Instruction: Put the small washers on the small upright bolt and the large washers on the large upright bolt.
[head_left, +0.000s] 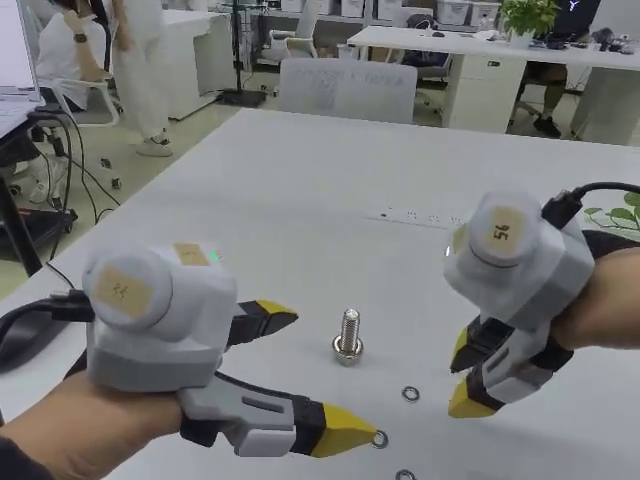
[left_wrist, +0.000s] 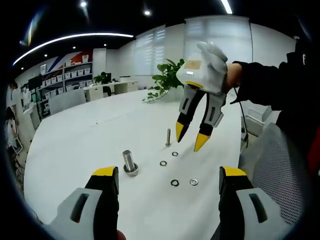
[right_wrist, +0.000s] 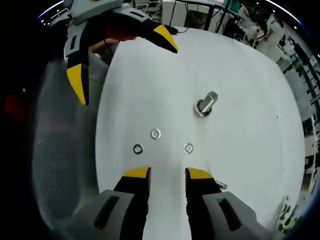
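**Flat washers, standing bolts: both grippers poised, nothing picked**

At near left the left gripper (head_left: 322, 372) lies low over the white table (head_left: 300, 200), pointing right. Its jaws are spread wide and empty, and the nearer tip sits just beside one of the loose washers (head_left: 380, 438). Right of it the large bolt (head_left: 348, 335) stands upright in the middle. The left gripper view shows the small bolt (left_wrist: 168, 136) upright farther on, with the washers lying flat on the table near the two bolts. At right the right gripper (head_left: 463, 380) hangs above the table, tilted steeply down with its tips aimed toward the washers. Its jaws are apart by a narrower gap and hold nothing.

The likely trouble is the pick — washers this thin and flat may skid or flip away under a tip rather than be pinched. A wide-open jaw swinging close could also knock a bolt over. The washers look close in size from here, so one could land on the wrong bolt.
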